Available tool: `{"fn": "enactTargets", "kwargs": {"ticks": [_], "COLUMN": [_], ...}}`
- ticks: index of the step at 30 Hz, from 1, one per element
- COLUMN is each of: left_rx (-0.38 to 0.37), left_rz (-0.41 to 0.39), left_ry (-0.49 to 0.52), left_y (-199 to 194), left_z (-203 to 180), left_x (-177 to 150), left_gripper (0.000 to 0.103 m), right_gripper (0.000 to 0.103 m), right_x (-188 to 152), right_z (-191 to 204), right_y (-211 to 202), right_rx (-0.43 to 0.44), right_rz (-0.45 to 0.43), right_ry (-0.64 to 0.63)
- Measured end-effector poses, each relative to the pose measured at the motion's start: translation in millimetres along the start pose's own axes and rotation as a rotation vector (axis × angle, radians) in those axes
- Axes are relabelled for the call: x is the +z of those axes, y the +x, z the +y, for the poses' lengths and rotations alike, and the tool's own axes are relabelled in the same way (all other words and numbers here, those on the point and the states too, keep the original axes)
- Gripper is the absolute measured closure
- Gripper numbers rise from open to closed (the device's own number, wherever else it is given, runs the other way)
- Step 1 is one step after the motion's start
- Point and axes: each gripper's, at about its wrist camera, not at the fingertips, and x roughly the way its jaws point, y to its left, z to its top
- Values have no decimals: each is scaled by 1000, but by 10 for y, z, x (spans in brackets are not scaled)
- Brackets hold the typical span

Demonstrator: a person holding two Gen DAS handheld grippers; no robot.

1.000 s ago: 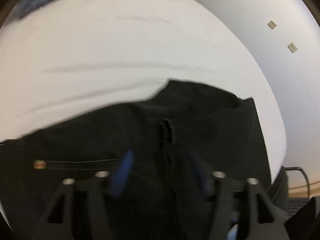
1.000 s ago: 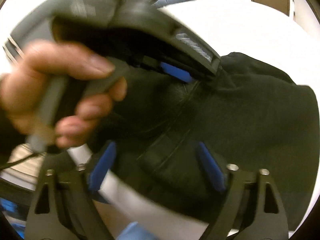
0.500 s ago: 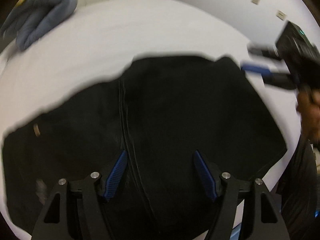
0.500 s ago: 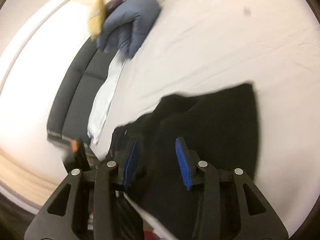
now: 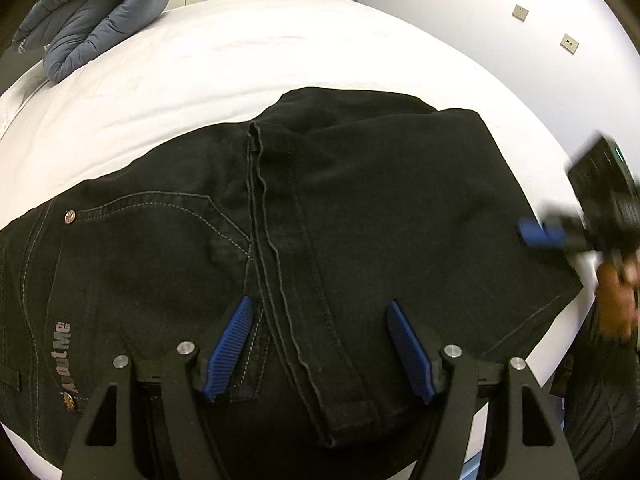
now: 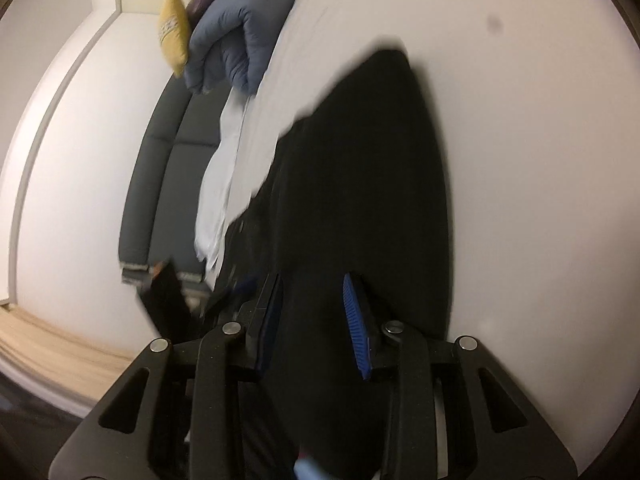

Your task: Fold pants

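Note:
Black pants (image 5: 360, 200) lie folded on the white bed (image 5: 240, 60), back pocket and a printed label at the left, a leg seam running down the middle. My left gripper (image 5: 318, 308) hangs open just above them, astride that seam, holding nothing. My right gripper (image 5: 540, 234) comes in at the pants' right edge, held by a hand (image 5: 616, 300). In the right wrist view its jaws (image 6: 312, 280) are closing with black cloth (image 6: 360, 160) showing between them. The blurred picture does not show the pads pressing on it.
A rolled blue duvet (image 5: 92, 20) lies at the bed's far left corner, with a yellow cushion (image 6: 174, 32) beside it. A dark grey sofa (image 6: 160, 180) stands along the bed's side, where white sheet (image 6: 218, 184) hangs down. The wall (image 5: 520, 11) is close on the right.
My right gripper left the left hand, swung to the pants' right edge, rolled over, and its jaws narrowed. My left gripper pulled back, so more of the pants shows.

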Motion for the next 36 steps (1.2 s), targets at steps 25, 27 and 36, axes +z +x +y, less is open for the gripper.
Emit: {"fn": "enactTargets", "kwargs": {"ticks": [25, 27, 36], "left_rx": [-21, -70, -282], "left_rz": [-414, -439, -471], "left_ry": [-880, -995, -1194], "left_y": [-1243, -1223, -881], "left_z": [1600, 1875, 2215], "left_x": [-1365, -1516, -1495], "left_gripper": [8, 8, 9], "right_gripper": [46, 46, 46], "right_x": [271, 265, 128], "right_z": [597, 713, 946], "right_y": [614, 683, 948], "right_rx": [8, 69, 124], "right_rz": [-35, -38, -33], "right_ry": [16, 27, 73]}}
